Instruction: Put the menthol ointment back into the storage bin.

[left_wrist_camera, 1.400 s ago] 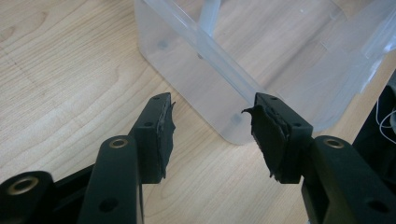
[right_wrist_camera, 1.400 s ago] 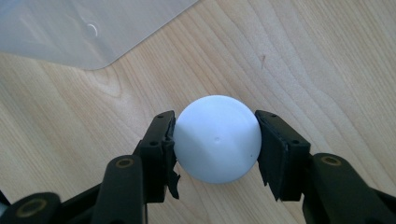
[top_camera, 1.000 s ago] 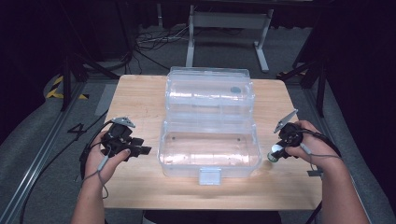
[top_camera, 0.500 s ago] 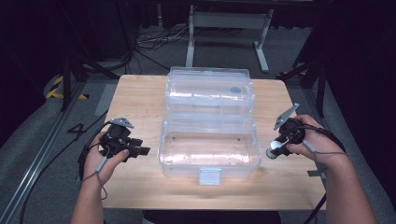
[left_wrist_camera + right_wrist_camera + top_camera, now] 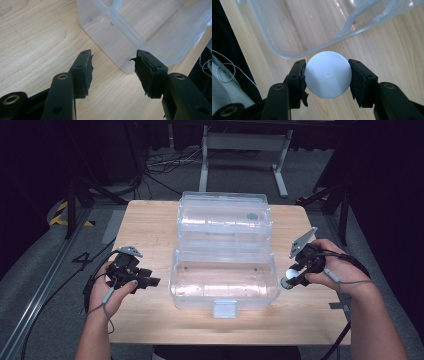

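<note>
a white ball (image 5: 327, 74) is clamped between the jaws of the right tongs (image 5: 327, 75), one pad pressed on each side of it, the jaws spread just as wide as the ball itself. in the high view the right tongs (image 5: 292, 276) are seen held above the worktop (image 5: 150, 227), just beside the right end of the clear plastic box (image 5: 223, 287), with the ball (image 5: 289, 273) at their tip close to the box wall but apart from it. from the right gripper view the rounded corner of the box (image 5: 287, 45) is seen directly past the ball, and bare wood lies beneath.

the left tongs (image 5: 113, 72) are released: the jaws stand well apart, nothing is gripped between them, and only wood grain is seen in the gap. their worn black pads (image 5: 88, 71) are touched by nothing. the near corner of the box (image 5: 130, 57) lies just ahead of the jaws. in the high view the left tongs (image 5: 150, 282) are held by the left hand (image 5: 112, 287) near the left end of the box, pointed toward it, with a clear gap left between tip and wall.

the box is seen open, its lid (image 5: 225, 217) laid back flat behind the base, a latch tab (image 5: 224, 309) at the front edge. a small dark spot (image 5: 252, 216) is visible on the lid.
</note>
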Demonstrator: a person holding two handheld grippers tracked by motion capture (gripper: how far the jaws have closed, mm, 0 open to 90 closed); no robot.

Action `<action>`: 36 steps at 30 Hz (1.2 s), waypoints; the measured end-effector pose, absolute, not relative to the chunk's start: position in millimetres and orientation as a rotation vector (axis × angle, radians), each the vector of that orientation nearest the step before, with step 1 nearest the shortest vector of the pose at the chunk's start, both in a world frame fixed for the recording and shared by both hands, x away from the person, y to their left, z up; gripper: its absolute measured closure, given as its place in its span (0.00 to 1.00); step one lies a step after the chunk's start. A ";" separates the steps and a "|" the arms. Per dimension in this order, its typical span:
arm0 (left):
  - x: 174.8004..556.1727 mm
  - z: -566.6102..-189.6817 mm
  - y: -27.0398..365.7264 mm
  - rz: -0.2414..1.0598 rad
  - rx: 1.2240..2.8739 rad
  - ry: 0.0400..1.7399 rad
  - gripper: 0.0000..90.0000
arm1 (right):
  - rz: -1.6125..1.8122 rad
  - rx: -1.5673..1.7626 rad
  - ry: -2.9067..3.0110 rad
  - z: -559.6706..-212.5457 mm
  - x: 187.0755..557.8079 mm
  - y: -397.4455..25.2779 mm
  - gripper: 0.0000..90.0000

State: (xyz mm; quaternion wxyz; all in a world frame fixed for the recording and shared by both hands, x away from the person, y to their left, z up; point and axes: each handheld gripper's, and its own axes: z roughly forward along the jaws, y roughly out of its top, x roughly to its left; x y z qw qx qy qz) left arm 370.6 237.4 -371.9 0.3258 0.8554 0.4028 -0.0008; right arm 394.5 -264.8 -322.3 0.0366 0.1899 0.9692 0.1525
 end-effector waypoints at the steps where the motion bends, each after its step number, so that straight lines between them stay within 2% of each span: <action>1: 370.8 -371.9 237.6 -0.002 2.244 1.055 0.54 | 0.467 0.579 2.979 -320.8 394.0 -263.4 0.56; 21: 372.6 -372.5 237.4 -0.010 2.241 1.056 0.54 | 0.489 0.443 2.997 -297.4 385.3 -239.1 0.57; 36: 373.0 -372.3 238.5 -0.009 2.239 1.056 0.54 | 0.466 0.315 3.049 -306.2 390.0 -212.8 0.57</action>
